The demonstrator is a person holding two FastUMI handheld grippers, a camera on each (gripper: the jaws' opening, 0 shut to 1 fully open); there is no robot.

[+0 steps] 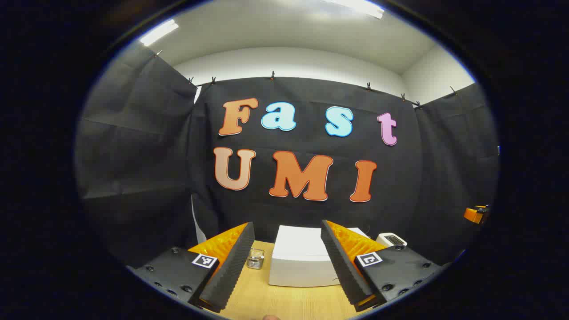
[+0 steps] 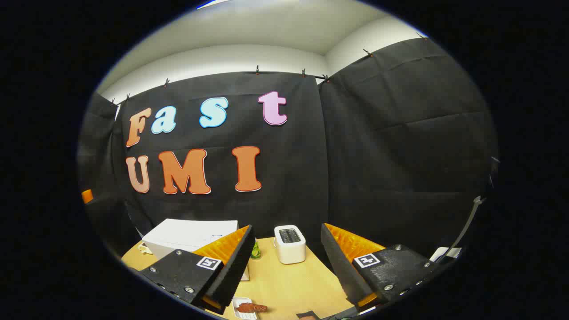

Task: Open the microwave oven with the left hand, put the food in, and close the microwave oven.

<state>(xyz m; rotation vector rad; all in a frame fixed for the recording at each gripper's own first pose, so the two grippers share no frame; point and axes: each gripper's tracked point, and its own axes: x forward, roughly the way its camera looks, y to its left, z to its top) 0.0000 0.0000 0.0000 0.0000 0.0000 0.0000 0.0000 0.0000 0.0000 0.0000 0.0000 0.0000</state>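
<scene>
Hovering above a pale wooden surface (image 1: pixel 284 302), the left tongs (image 1: pixel 284 266) stand wide apart with nothing between them, aimed at a white microwave oven (image 1: pixel 300 258) that sits a little way ahead, against the black cloth wall. Its door looks closed, though the front face is hard to make out from this high angle. A small glass jar with a metal look (image 1: pixel 255 258) stands just left of the oven, and a white toaster (image 1: pixel 391 240) sits off to its right. In the right gripper view, the right tongs (image 2: pixel 284 266) are also spread wide and empty, held above the same surface, with the microwave oven at their left and the toaster straight ahead. The food, a reddish-brown piece on a small white tray (image 2: pixel 249 307), lies near the front edge of the surface, just below the right tongs. Judging from this, the opening step has not begun: the left tongs would do well to drop lower and approach the door's edge squarely, steering clear of the jar, while the right tongs wait near the food.
</scene>
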